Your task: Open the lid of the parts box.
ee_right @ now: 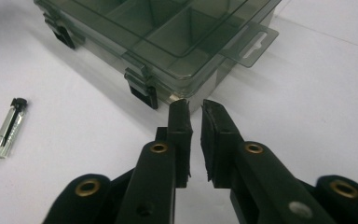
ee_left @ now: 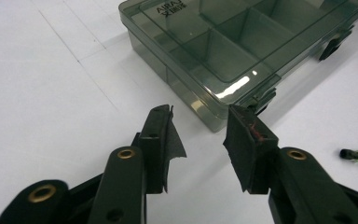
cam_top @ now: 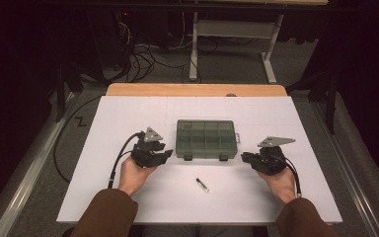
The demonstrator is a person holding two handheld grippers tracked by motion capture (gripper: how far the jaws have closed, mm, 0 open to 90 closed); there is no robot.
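One grey see-through compartment box (cam_top: 206,139) is sitting at the middle of the table, lid shut. Two dark latches (cam_top: 188,156) are showing on its near edge, one toward the left and one toward the right (cam_top: 223,157). One hang tab (ee_right: 250,44) is sticking out from its right end. One small glass vial (cam_top: 202,185) with a black cap is lying near of the box. One white table (cam_top: 103,163) is carrying both things.

smoky grey-green see-through box (cam_top: 206,139) with black latches (ee_right: 144,94); beside the box, a clear vial (cam_top: 202,185) with a black cap; white table (cam_top: 128,113) under the box; black grippers, brass-coloured rivets (ee_right: 159,148).
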